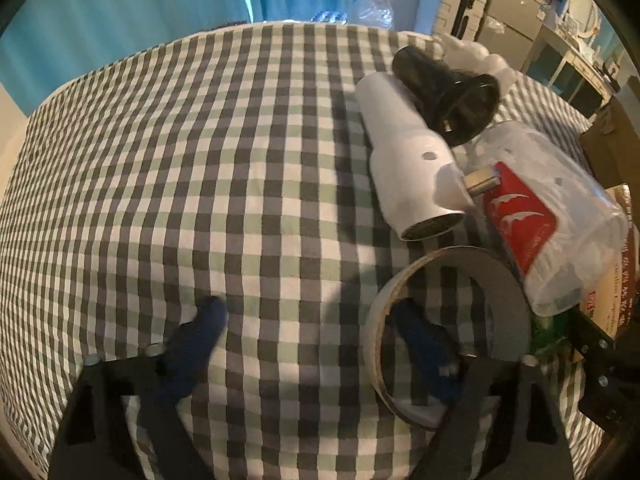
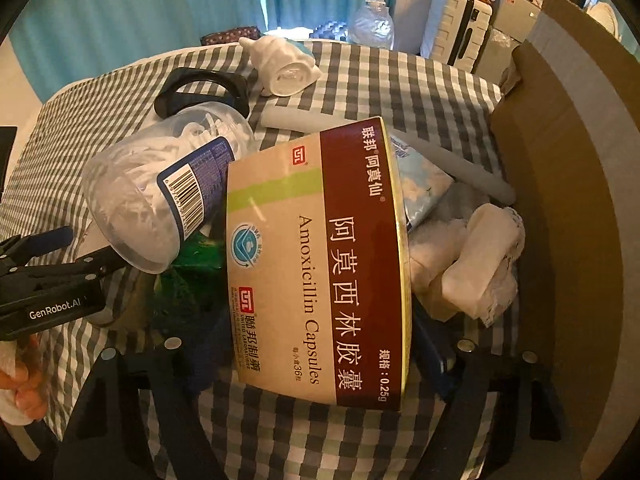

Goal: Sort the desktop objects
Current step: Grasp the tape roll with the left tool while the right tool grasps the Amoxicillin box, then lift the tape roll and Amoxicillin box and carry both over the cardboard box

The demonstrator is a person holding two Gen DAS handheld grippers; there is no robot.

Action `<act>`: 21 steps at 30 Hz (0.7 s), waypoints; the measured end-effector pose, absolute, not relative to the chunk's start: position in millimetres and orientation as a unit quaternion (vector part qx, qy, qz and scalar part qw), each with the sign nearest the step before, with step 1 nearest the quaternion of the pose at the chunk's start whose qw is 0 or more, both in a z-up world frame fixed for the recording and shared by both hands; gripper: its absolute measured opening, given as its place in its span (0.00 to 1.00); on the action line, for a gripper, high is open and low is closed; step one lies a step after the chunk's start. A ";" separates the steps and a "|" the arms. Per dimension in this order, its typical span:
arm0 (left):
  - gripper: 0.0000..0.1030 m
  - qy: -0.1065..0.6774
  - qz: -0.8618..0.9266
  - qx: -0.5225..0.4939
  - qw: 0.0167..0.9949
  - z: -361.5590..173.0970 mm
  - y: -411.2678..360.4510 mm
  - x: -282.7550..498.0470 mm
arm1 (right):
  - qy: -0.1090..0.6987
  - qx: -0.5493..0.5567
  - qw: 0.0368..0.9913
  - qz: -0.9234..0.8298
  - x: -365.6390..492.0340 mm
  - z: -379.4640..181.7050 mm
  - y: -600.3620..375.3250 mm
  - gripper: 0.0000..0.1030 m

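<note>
Clearly the left gripper stands wide apart, its right finger poked inside the tape roll on the checked cloth, ready, I judge, to pinch the roll's wall. Further right, the right gripper clamps the amoxicillin box, lifted over the clutter near the cardboard box, probably its destination.

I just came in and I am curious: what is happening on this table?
A person is sorting clutter with two handheld grippers. The right gripper has its fingers around an amoxicillin box. The left gripper is open, one finger inside a tape roll lying on the checked cloth.
</note>
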State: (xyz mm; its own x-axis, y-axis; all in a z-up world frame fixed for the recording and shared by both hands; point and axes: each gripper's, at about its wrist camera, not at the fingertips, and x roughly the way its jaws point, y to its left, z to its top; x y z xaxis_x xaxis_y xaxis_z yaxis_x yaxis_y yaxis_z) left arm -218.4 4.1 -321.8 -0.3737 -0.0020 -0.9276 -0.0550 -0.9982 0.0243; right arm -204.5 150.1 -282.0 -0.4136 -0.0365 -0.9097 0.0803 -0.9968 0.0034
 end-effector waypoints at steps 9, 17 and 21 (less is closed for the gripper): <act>0.06 0.024 0.828 -0.559 0.042 -306.2 9.6 -212.1 | -0.002 0.530 0.040 -0.847 -193.2 -256.0 163.3 0.76; 0.06 0.015 0.842 -0.538 0.036 -249.2 -25.4 -205.7 | -0.003 0.508 0.037 -0.861 -187.6 -221.6 164.0 0.76; 0.06 0.013 0.855 -0.518 0.033 -226.9 -46.1 -208.0 | 0.000 0.491 0.043 -0.870 -186.1 -197.5 161.2 0.76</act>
State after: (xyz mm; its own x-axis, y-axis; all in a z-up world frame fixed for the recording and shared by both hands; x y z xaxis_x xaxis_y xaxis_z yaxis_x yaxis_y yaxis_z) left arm -208.0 -46.1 -226.9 -0.4619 0.0426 -0.8859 -0.0689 -0.9976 -0.0120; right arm -186.1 161.2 -197.5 -0.5148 -0.0758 -0.8540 0.0751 -0.9962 0.0431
